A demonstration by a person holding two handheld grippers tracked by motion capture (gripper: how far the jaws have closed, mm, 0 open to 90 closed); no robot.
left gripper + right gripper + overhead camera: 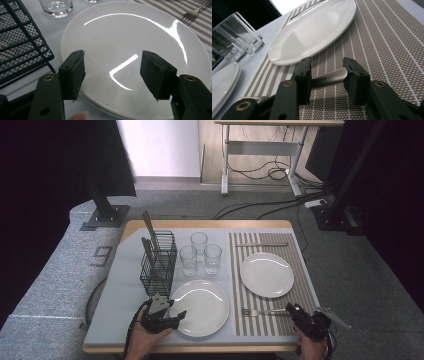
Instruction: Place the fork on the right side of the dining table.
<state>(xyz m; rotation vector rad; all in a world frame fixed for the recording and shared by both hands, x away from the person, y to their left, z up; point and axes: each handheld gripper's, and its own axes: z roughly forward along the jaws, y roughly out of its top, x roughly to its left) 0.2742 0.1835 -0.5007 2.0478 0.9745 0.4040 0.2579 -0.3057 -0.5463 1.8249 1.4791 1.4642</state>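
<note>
The right tongs (pixel 326 75) hid most of the fork's (pixel 329 78) handle; at eleven o'clock the cutlery basket (pixel 20 42) was cut off by the frame

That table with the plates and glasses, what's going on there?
A person is laying a table with hand-held tongs. The right tongs sit astride the handle of a fork that lies on the striped placemat; the pads are not pressing on it. The left tongs hover open over the near plate. A second plate and a knife lie on the mat. Three glasses stand beside a wire cutlery basket.
</note>
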